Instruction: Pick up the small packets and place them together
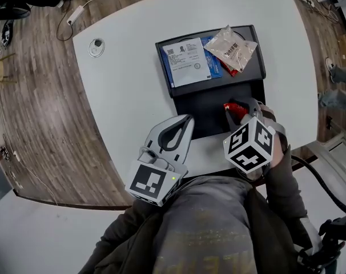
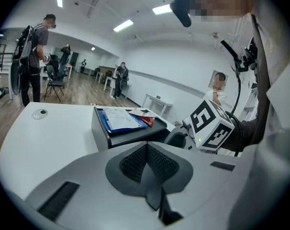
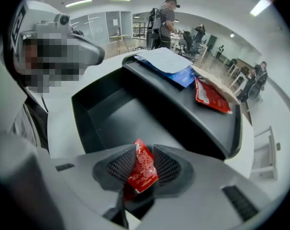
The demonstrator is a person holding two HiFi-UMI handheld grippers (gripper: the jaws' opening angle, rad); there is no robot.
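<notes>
Right now my right gripper (image 3: 142, 166) points steeply down over the lower compartment of the black tray (image 1: 200, 114). Its jaws stand partway apart. A small red packet (image 3: 143, 167) sits between them, slanted across the gap with its printed face showing rather than pinched flat between the ribbed pads.

My left gripper (image 1: 186, 121) hangs over the white surface (image 1: 121, 87), just beside the tray's near left corner. Its jaws are closed together with nothing between them.

On the tray's raised far tier lie a white sheet (image 1: 186, 61) over a blue folder (image 1: 216, 68). To their right a pale crinkled packet (image 1: 231, 46) rests on top of a second red packet (image 1: 232, 71), which pokes out from under its near edge. Those two packets are well apart from the one in my right gripper.
</notes>
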